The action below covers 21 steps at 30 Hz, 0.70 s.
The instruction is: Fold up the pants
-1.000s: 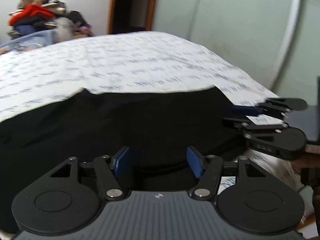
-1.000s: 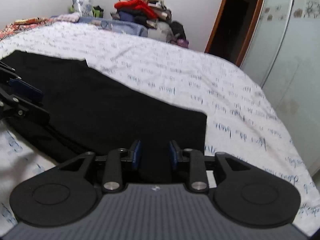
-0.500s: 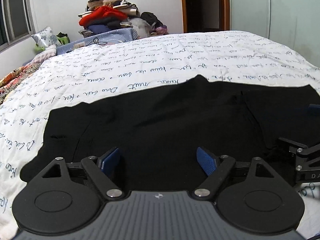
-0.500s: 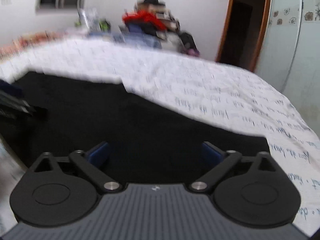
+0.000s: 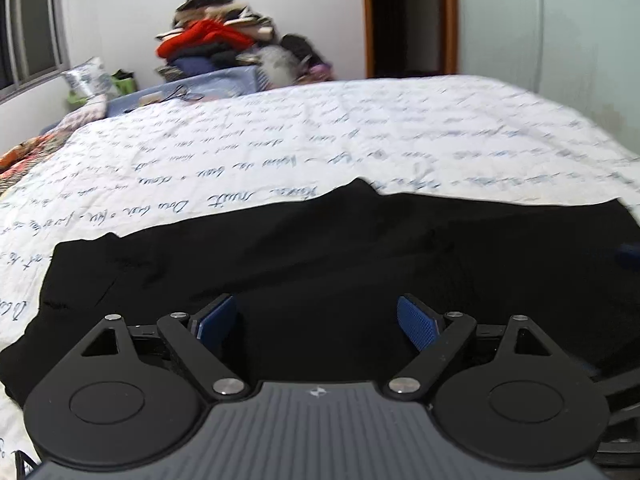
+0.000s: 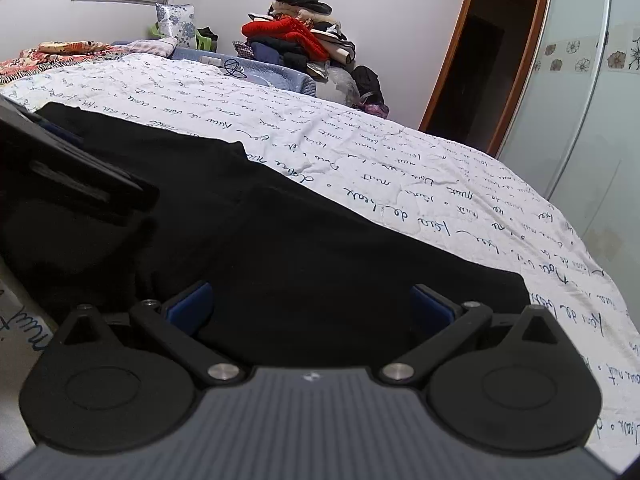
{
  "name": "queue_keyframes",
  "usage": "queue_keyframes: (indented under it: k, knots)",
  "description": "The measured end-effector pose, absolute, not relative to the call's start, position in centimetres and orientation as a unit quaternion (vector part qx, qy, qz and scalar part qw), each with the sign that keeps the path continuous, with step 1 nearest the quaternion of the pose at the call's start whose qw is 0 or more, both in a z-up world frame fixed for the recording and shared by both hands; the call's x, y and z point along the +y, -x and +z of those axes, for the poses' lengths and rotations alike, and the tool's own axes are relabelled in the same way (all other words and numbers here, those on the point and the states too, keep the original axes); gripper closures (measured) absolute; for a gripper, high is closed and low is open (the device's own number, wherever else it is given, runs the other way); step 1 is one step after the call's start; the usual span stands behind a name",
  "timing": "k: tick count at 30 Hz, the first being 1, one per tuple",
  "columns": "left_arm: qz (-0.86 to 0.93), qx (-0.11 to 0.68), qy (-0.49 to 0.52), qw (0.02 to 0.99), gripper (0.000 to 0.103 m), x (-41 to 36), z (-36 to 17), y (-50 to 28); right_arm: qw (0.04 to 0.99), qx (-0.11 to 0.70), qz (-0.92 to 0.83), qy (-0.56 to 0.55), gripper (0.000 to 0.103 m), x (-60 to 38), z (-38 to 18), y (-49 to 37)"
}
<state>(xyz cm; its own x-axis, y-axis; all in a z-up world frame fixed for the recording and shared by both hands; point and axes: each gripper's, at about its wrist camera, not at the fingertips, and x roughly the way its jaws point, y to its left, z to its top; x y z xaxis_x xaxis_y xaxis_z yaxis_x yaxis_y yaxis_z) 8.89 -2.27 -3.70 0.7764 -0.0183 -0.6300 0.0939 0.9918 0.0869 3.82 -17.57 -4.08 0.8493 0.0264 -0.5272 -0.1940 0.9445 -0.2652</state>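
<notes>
This is a bedroom in a home. Ahead of the tool spreads a wide bed under a white quilted cover printed with blue handwriting (image 6: 360, 148). Beyond it, against the white wall, rises a heap of folded clothes topped with a red knit (image 6: 296, 40). A brown wooden door frame (image 6: 452, 72) stands to the right, beside a pale wardrobe door with flower motifs (image 6: 580, 80).
</notes>
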Motion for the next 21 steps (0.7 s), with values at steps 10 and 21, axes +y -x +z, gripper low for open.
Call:
queue_keyframes:
  k: [10,21]
  knots:
    - [-0.020,0.345,-0.025,0.938,0.006,-1.0,-3.7,-9.6,0.936,0.323,-0.014,0.141,0.000,-18.0,-2.5,-9.9]
    - [-0.014,0.341,-0.049,0.939,0.001,-1.5,-4.5,-9.2,0.948,0.310,-0.011,0.070,0.000,-19.4,-4.2,-9.0]
